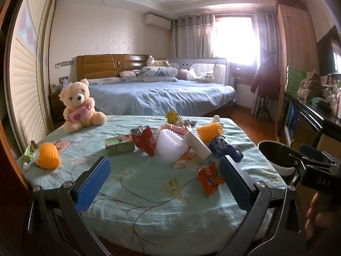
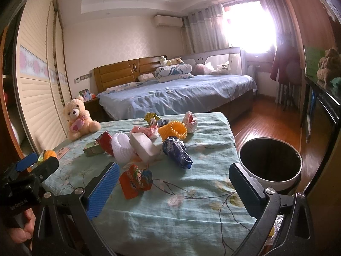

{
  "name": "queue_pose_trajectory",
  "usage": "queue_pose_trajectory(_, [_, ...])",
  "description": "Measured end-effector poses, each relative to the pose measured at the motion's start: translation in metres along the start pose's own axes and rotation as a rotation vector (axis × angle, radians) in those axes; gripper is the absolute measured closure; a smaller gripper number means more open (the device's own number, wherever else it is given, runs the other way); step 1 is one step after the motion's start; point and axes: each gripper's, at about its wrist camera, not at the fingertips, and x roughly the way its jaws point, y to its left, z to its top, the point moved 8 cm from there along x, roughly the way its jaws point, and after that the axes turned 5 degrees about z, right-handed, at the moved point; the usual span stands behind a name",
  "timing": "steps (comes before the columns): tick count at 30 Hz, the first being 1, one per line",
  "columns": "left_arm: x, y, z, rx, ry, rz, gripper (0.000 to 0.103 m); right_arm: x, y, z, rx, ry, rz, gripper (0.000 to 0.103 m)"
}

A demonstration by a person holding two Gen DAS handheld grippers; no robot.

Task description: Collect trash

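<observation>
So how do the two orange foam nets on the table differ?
The left orange foam net sits alone near the table's left edge, by a pink card. The right orange foam net lies within the wrapper pile, above the dark blue wrapper. Both are ribbed orange foam sleeves, ungrasped.

Bright daylight from the window (image 1: 233,40) at the back, blown out white with a pink haze over the curtains (image 2: 204,29). Warm and soft in the rest of the room. Shiny glare on the wood floor (image 2: 255,132). Faint shadows on the table cloth (image 1: 149,192). Bent lines and dark corners at the edges. Sharp up close, a bit soft far away.
</observation>
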Motion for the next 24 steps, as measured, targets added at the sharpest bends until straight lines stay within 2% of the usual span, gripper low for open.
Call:
queue_pose_trajectory(12, [0.010,0.001,-0.010,0.001,0.036,-0.012,0.000,0.009,-0.014,-0.001,0.019,0.030,0.011,0.000])
queue_pose_trajectory(24, [0.055,-0.024,-0.036,0.016,0.198,-0.111,0.000,0.052,-0.044,-0.012,0.076,0.141,0.052,0.000])
